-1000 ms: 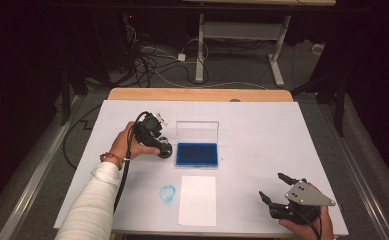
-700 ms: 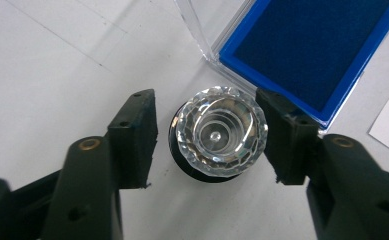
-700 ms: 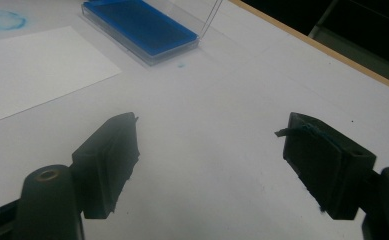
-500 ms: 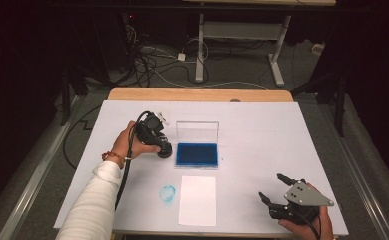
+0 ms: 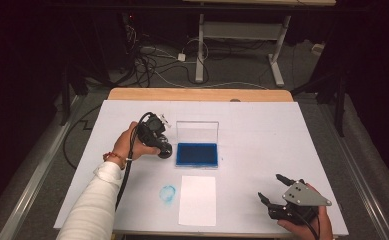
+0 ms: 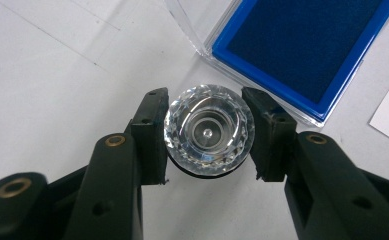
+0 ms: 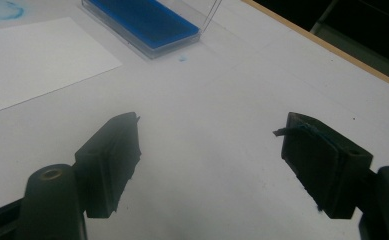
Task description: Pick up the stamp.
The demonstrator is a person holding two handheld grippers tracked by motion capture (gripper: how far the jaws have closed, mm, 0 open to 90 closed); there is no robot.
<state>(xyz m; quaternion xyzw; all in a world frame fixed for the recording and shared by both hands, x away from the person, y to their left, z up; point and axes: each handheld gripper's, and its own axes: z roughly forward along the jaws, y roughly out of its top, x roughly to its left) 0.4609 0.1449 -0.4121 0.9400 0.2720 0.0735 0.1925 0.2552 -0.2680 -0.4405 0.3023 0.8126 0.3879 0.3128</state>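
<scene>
My left gripper [image 6: 207, 132] is shut on a clear faceted crystal knob [image 6: 209, 130], seen end-on between its two black jaws. In the high view the left gripper [image 5: 163, 150] sits just left of the blue ink pad [image 5: 197, 154], whose clear lid [image 5: 197, 132] stands open behind it. The same ink pad [image 6: 302, 50] lies to the upper right in the left gripper view. A white sheet of paper [image 5: 197, 199] lies in front of the pad. My right gripper [image 5: 276, 189] rests open near the table's front right edge, nothing between its jaws [image 7: 209, 160].
A blue ink smudge [image 5: 167, 194] marks the white table cover [image 5: 262, 130] left of the paper. The wooden table edge [image 5: 197, 94] runs along the back. Cables and a desk frame [image 5: 237, 45] stand on the floor beyond.
The left gripper with the knob has drifted slightly toward the ink pad. The right gripper has barely moved.
</scene>
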